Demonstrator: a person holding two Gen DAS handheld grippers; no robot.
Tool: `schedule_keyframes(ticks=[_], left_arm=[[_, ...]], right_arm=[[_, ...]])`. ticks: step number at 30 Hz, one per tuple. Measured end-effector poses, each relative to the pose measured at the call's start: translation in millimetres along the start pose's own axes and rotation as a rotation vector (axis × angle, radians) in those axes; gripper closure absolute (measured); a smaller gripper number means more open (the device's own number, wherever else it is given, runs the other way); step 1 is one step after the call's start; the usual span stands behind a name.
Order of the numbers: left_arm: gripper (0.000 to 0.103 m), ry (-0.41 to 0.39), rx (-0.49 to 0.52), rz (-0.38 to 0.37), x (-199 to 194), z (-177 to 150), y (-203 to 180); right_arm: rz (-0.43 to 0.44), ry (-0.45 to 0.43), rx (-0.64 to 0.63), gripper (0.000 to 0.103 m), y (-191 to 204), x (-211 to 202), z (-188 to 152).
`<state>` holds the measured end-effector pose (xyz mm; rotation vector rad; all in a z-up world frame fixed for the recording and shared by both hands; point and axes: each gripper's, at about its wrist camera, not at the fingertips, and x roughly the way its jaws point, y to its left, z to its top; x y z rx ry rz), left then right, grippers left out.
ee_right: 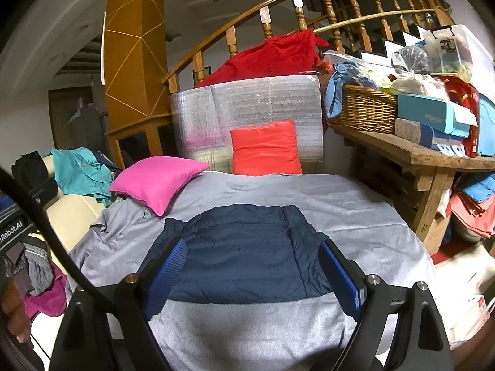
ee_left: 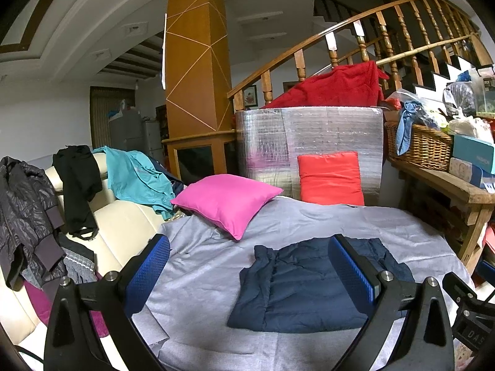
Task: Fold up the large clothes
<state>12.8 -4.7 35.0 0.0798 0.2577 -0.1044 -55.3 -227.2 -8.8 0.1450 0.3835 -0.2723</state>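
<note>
Navy and quilted, the jacket point(ee_right: 244, 247) lies folded into a compact rectangle on the grey sheet point(ee_right: 355, 210), just in front of the pink cushion point(ee_right: 157, 182) and the orange cushion point(ee_right: 266, 148). Both tools hover over the sheet's near edge, short of the jacket: the right gripper point(ee_right: 253, 275) has its blue pads spread wide with nothing between them, and the left gripper point(ee_left: 247, 275), off to the jacket's left, is spread the same way and empty. By the look of it this garment is done, its sleeves tucked under and its edges fairly square, though the left flap sits slightly rumpled. More work appears to wait on the cream sofa left of the sheet, where a teal shirt point(ee_left: 136, 176), a black garment point(ee_left: 77, 185) and a dark shiny coat point(ee_left: 24, 213) lie draped and unfolded.
</note>
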Motion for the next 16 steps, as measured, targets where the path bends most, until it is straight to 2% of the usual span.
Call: schedule_keyframes(ticks=[10, 16], left_arm=[[0.001, 0.014, -0.01, 0.003, 13, 3, 3], [0.001, 0.052, -0.046, 0.027, 53, 0, 9]], right_arm=[[-0.009, 0.01, -0.015, 0.014, 7, 18, 11], [0.008, 0.032, -0.027, 0.014, 8, 55, 26]])
